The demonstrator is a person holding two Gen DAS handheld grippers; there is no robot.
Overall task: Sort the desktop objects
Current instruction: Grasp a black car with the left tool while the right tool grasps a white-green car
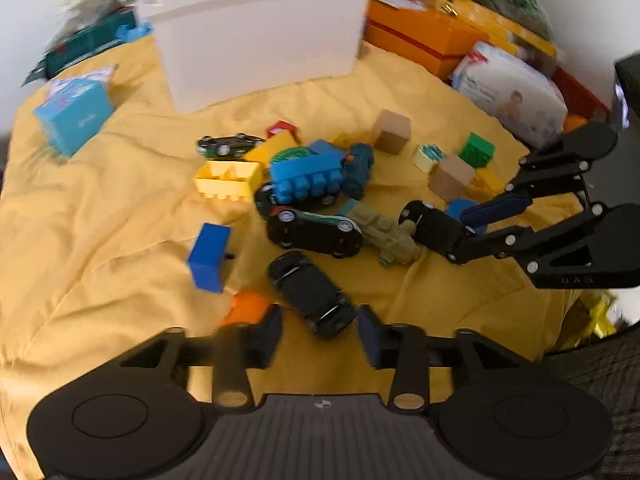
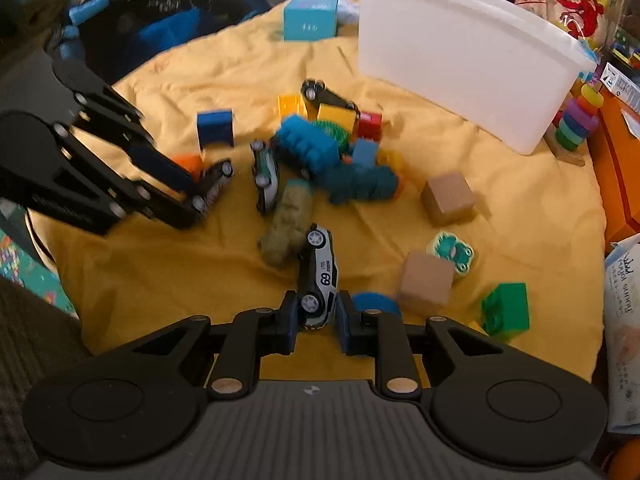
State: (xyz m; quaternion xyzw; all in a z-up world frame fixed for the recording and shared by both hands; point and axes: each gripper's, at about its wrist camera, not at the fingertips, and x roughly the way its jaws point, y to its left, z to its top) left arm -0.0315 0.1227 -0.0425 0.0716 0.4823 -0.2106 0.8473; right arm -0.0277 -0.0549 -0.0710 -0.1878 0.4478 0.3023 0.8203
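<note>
A glossy white toy car (image 2: 319,276) numbered 69, lying on its side, sits clamped between the dark fingers of the right gripper (image 2: 317,322), low over a creased yellow cloth (image 2: 160,264). Just beside it lie a blue disc (image 2: 376,304), two plain cardboard-brown cubes (image 2: 427,284) (image 2: 448,198), a frog-printed tile (image 2: 451,253) and a studded green brick (image 2: 506,310). Seen from the left wrist, the left gripper (image 1: 320,334) hangs with its fingers spread wide over a black toy car (image 1: 312,294), an orange block (image 1: 248,307) beside its left finger; whether anything touches is unclear. At the cloth's centre a heap of toys is tangled: a bumpy blue block (image 1: 308,178), an open yellow brick (image 1: 228,180), a rough olive figure (image 1: 386,234) and another dark car (image 1: 314,230). A smooth white plastic bin (image 1: 260,36) stands behind the pile, an orange box (image 1: 420,38) and a wipes pack (image 1: 512,96) crowding its right.
</note>
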